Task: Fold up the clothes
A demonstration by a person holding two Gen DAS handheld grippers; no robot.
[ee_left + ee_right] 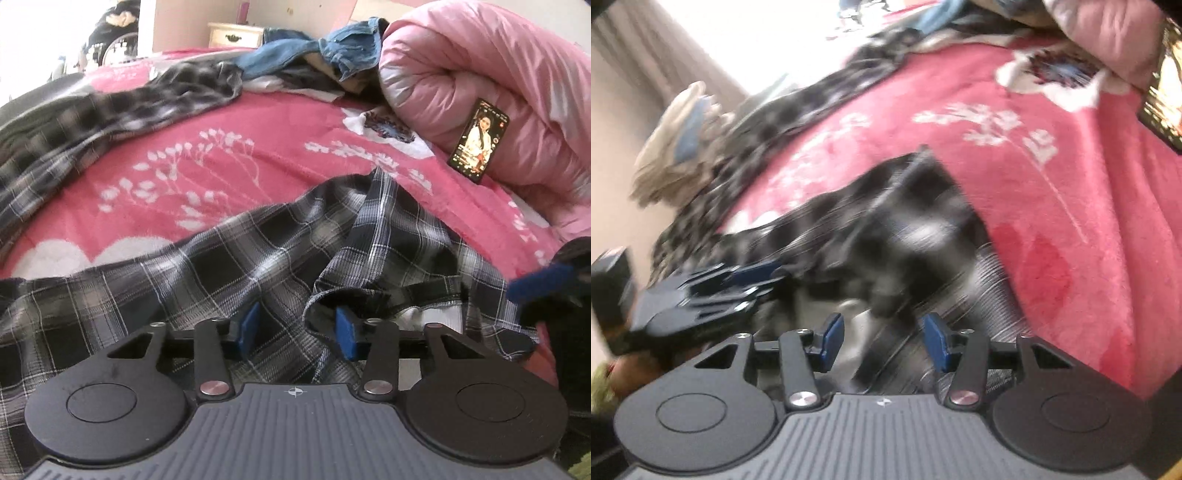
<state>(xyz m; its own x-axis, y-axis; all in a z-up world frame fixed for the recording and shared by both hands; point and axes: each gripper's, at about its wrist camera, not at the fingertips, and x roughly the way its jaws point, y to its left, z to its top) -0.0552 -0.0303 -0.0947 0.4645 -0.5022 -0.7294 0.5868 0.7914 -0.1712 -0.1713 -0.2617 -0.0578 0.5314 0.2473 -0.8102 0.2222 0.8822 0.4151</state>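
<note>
A black, white and grey plaid shirt (258, 251) lies crumpled on the red floral blanket (184, 177). My left gripper (298, 332) is open just over the shirt's near part, and a ridge of the cloth runs between its blue pads (249, 328) without being clamped. At the right edge of this view is my right gripper (539, 280), blurred. The right wrist view is smeared by motion. There my right gripper (884, 339) stands open above the same shirt (886, 229), with the left gripper (713, 288) close by on its left.
A second plaid garment (110, 110) stretches across the far left of the bed. Behind it lies a heap of denim clothes (314, 51). A rolled pink quilt (480, 85) fills the right, with a lit phone (478, 140) leaning on it. A cream nightstand (234, 35) stands beyond.
</note>
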